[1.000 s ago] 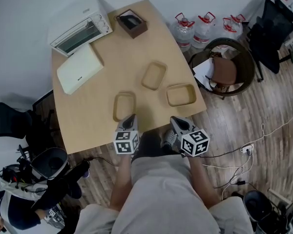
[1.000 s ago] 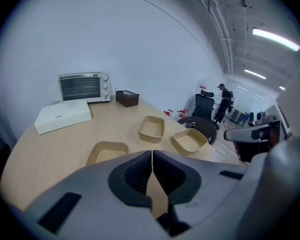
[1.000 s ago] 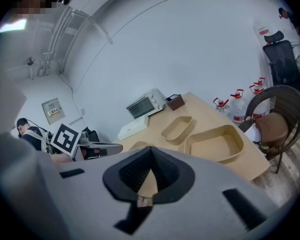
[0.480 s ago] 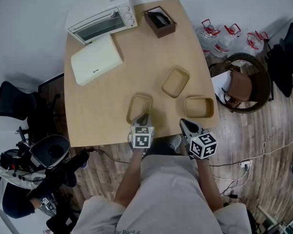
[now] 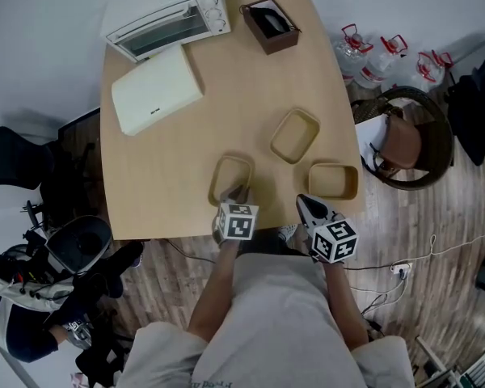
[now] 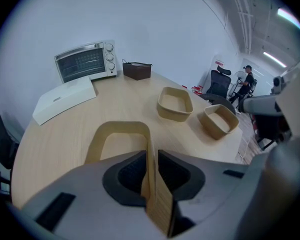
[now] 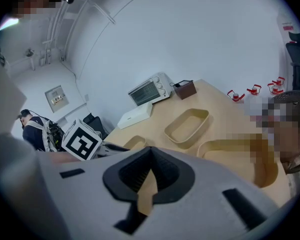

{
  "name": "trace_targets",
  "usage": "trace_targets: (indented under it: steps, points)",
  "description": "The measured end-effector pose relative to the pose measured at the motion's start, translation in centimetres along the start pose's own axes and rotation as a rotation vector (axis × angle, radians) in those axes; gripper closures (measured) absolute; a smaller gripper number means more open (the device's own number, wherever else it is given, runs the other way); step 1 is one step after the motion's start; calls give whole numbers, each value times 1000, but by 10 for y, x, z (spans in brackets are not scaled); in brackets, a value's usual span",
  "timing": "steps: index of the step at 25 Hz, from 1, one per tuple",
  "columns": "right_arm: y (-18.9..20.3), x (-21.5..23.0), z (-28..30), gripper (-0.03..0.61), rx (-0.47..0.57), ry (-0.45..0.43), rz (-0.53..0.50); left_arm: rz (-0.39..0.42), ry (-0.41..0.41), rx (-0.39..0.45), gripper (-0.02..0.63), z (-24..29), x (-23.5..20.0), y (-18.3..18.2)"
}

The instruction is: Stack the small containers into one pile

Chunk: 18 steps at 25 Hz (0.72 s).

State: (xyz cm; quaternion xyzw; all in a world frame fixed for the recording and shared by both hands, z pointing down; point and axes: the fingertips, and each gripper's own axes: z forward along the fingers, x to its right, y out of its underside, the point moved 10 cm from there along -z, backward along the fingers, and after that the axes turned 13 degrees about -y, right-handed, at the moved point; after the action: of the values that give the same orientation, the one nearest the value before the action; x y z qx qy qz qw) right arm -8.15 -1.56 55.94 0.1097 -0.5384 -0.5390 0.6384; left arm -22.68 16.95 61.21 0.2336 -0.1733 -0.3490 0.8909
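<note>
Three tan oblong containers lie apart on the wooden table (image 5: 162, 168): a left one (image 5: 230, 178), a middle one (image 5: 295, 135) and a right one (image 5: 333, 180). My left gripper (image 5: 238, 196) is shut on the near wall of the left container (image 6: 121, 133); the wall runs up between its jaws (image 6: 150, 159). The middle container (image 6: 175, 104) and right container (image 6: 219, 121) lie beyond it to the right. My right gripper (image 5: 310, 208) hovers at the table's front edge, just short of the right container (image 7: 235, 156). Its jaws (image 7: 150, 156) are shut with nothing in them.
A white toaster oven (image 5: 166, 18), a flat white box (image 5: 156, 90) and a small brown box (image 5: 270, 24) stand at the table's far end. Water bottles (image 5: 372, 59) and a round brown bin (image 5: 404, 140) are on the floor to the right.
My left gripper has moved forward from the table's edge onto the left container's near wall. The right gripper has stayed by the front edge. The head view has shifted.
</note>
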Motion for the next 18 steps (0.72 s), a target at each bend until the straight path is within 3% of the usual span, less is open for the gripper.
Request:
trace_targets:
  steps: [12, 18]
  points:
    - [3, 3, -2, 574, 1, 6, -4, 83, 4, -50, 559, 16, 5, 3]
    - [1, -1, -2, 574, 12, -10, 2, 129, -2, -30, 583, 14, 6, 4]
